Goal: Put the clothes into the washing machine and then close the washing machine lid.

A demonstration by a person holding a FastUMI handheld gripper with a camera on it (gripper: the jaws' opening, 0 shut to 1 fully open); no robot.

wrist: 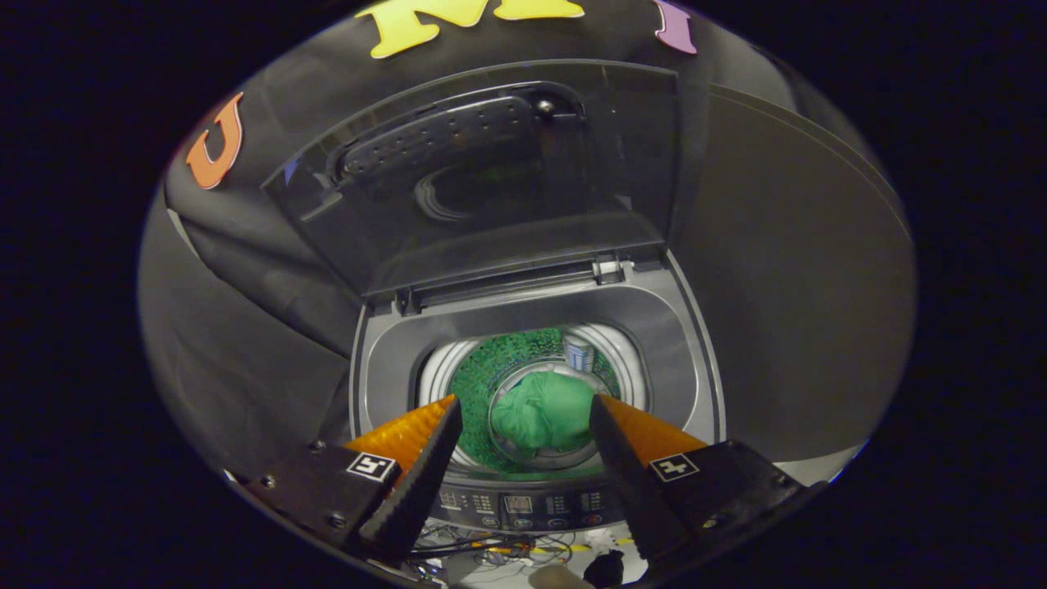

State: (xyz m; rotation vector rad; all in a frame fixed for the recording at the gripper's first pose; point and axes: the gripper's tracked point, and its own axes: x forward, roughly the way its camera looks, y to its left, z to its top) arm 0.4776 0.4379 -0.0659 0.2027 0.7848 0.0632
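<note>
Gripper view, green cloth (543,419) in drum (483,372), hand-held gripper (523,402) open

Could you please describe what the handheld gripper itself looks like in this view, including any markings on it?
The gripper has two long wedge-shaped fingers whose inner faces are ribbed, tapering toward the tips. Each finger is mounted on a dark, bolted block, and each block carries a small square black-and-white fiducial tag. The fingers stand apart, open, above the washing machine, holding nothing.
</note>
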